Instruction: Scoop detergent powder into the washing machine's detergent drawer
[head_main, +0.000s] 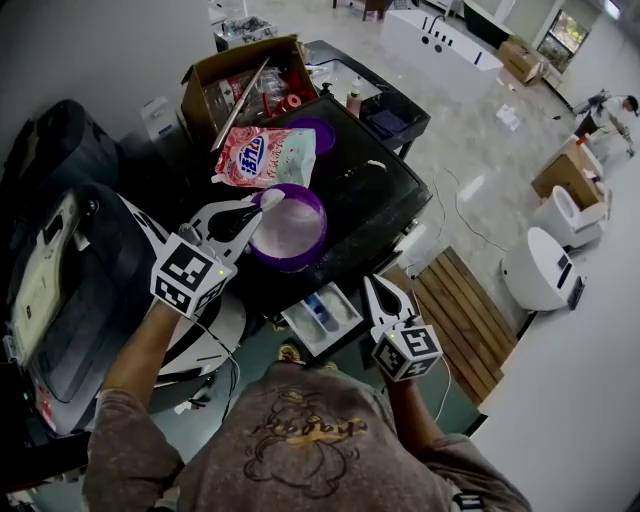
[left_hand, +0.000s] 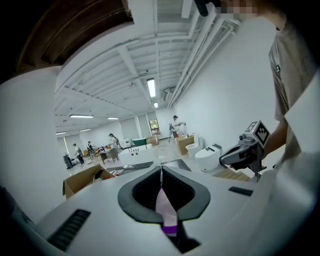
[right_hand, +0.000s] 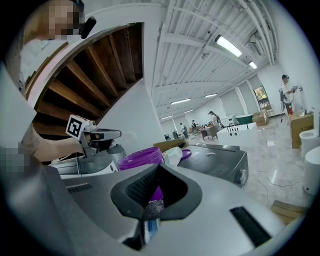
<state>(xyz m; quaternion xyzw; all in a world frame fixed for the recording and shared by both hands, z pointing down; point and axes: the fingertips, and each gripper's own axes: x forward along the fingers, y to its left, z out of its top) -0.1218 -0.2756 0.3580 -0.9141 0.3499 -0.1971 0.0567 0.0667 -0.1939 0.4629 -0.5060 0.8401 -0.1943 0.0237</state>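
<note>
A purple tub of white detergent powder stands on the black washing machine top; the tub also shows in the right gripper view. My left gripper hovers over the tub's left rim, shut on a small white scoop. A pale strip shows between its closed jaws. The detergent drawer is pulled open at the machine's front, with a blue compartment showing. My right gripper is just right of the drawer, jaws shut with nothing in them.
A pink detergent bag and a purple lid lie behind the tub. An open cardboard box stands at the back. Another appliance is on the left, a wooden pallet and white toilets on the right.
</note>
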